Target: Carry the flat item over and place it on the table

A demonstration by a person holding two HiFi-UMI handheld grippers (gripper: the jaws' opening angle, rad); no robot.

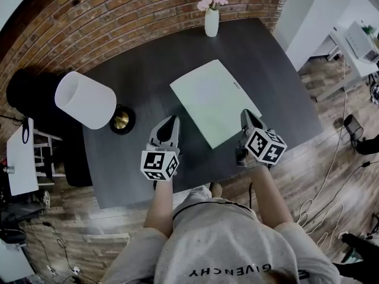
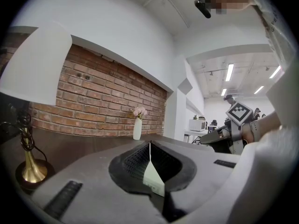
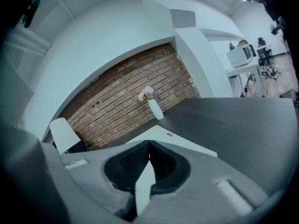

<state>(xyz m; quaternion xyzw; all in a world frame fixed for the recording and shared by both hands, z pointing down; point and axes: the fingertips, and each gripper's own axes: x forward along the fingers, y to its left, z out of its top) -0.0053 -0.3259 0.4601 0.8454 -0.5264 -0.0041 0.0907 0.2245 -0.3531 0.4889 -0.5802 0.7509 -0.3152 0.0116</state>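
Note:
The flat item (image 1: pixel 213 99) is a pale rectangular sheet that lies askew on the dark table (image 1: pixel 284 87), near its middle. My right gripper (image 1: pixel 244 114) hovers over the sheet's near right edge; its jaws are shut with nothing between them. In the right gripper view the flat item (image 3: pixel 180 138) lies on the tabletop just beyond my right gripper (image 3: pixel 149 142). My left gripper (image 1: pixel 172 120) is over bare table a little left of the sheet's near corner. In its own view my left gripper (image 2: pixel 150 143) is shut and empty.
A white-shaded lamp (image 1: pixel 86 99) on a brass base (image 1: pixel 121 120) stands at the table's left. A white vase of pink flowers (image 1: pixel 211 21) is at the far edge by the brick wall (image 1: pixel 118 16). Cables (image 1: pixel 331 182) cross the wooden floor at the right.

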